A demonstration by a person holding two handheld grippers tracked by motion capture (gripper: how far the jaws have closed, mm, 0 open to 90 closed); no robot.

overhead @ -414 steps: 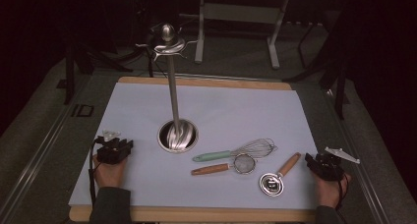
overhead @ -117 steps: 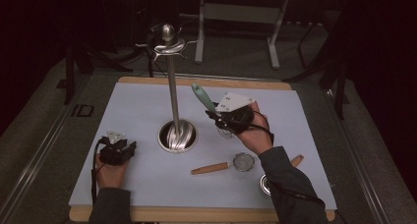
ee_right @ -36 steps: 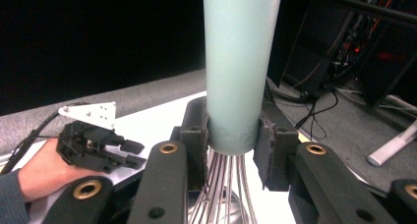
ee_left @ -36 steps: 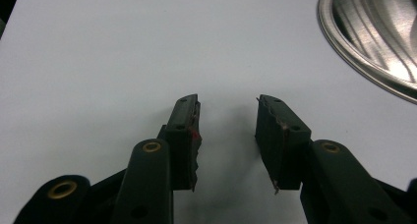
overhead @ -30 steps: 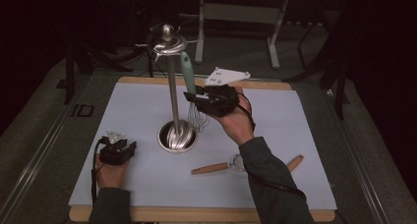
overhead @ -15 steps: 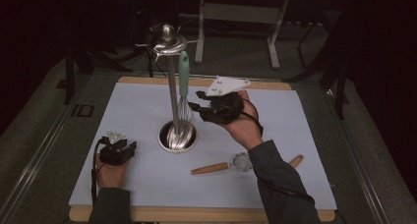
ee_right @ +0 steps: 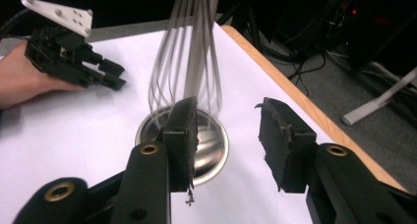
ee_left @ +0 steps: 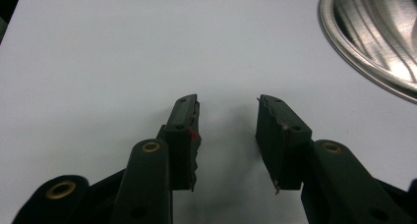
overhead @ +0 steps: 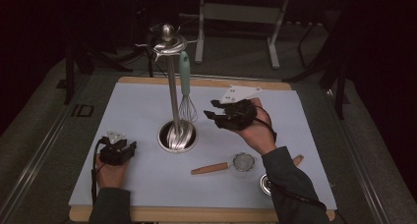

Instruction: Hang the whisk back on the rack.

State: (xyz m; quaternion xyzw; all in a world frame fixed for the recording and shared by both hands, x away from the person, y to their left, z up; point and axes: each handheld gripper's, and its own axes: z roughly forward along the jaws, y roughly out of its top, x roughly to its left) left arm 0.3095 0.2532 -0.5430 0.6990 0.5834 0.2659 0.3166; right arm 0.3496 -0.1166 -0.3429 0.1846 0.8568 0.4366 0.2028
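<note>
A steel utensil stand (overhead: 170,81) rises from a round base (overhead: 177,135) on the white mat (overhead: 137,106). A whisk (overhead: 185,86) with a teal handle hangs from a hook at the stand's top, wires down. My right gripper (overhead: 210,109) hovers just right of the whisk, apart from it. Its jaws have just been opening and nothing is between them. In the right gripper view the whisk (ee_right: 189,52) hangs blurred beyond my right gripper (ee_right: 226,106), over the base (ee_right: 211,145). My left gripper (overhead: 129,148) rests open on the mat, left of the base, and my left gripper (ee_left: 227,103) is empty.
A small strainer with a wooden handle (overhead: 231,163) lies near the mat's front. Another wooden-handled utensil (overhead: 268,183) lies partly hidden under the right forearm. The wooden board edge (overhead: 206,81) borders the mat at the back. The left gripper (ee_right: 118,77) shows across the stand.
The right gripper has let go of the whisk, which now hangs on the stand's hook. That gripper has drawn back to the right and lower. The left hand has stayed still.
</note>
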